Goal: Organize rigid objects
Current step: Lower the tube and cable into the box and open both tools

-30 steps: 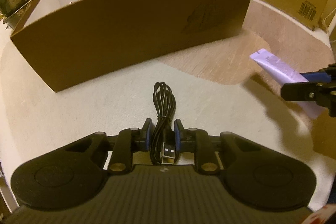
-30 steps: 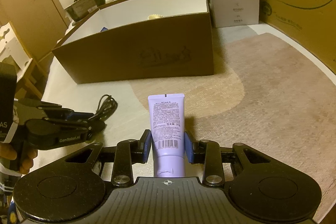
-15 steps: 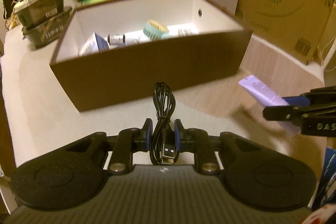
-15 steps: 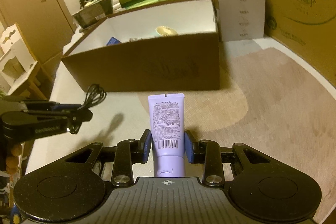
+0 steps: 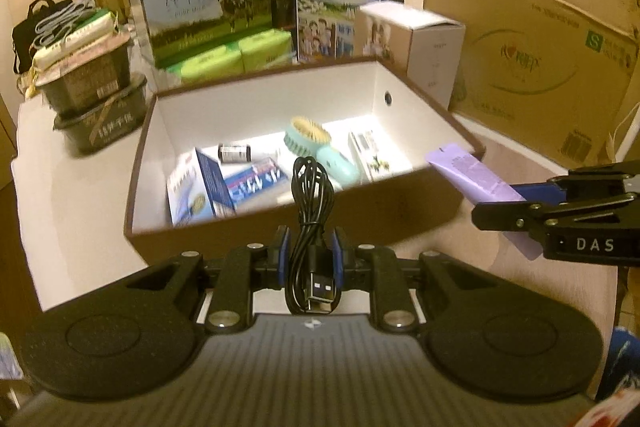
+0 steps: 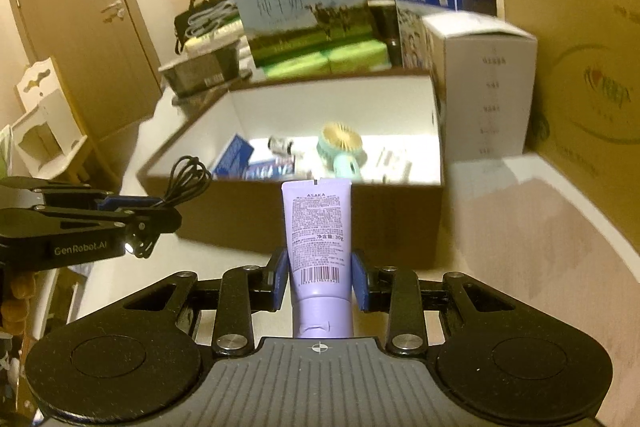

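I have a coiled black USB cable (image 5: 311, 203) pinched between the blue pads of my left gripper (image 5: 310, 259), its plug end pointing back toward the camera and the loop sticking out ahead. My right gripper (image 6: 319, 277) is clamped on the lower body of a lilac ASAKA tube (image 6: 318, 227), cap end toward me, flat crimped end forward. Both things are held up off the surface, in front of the near wall of the brown cardboard box (image 5: 360, 211) with the white inside. From the left wrist view the tube's crimped end reaches about to the box's right near corner; whether it touches the rim I cannot tell.

Inside the box already lie a mint handheld fan (image 5: 320, 147), a small dark bottle (image 5: 234, 153), a blue-and-white carton (image 5: 200, 193) leaning at the near left, a flat blue packet beside it, and a white packet at the right.

I judge this to be the carry step: both items are lifted and headed for the box, neither yet over its opening. Next I need to bring each gripper past the near wall and above a bare patch of the floor, lower, then let go. The cable looks likely to spring loose, so I would set it down low.

Behind stand milk cartons (image 5: 204, 19) and a big shipping carton (image 5: 540, 39).
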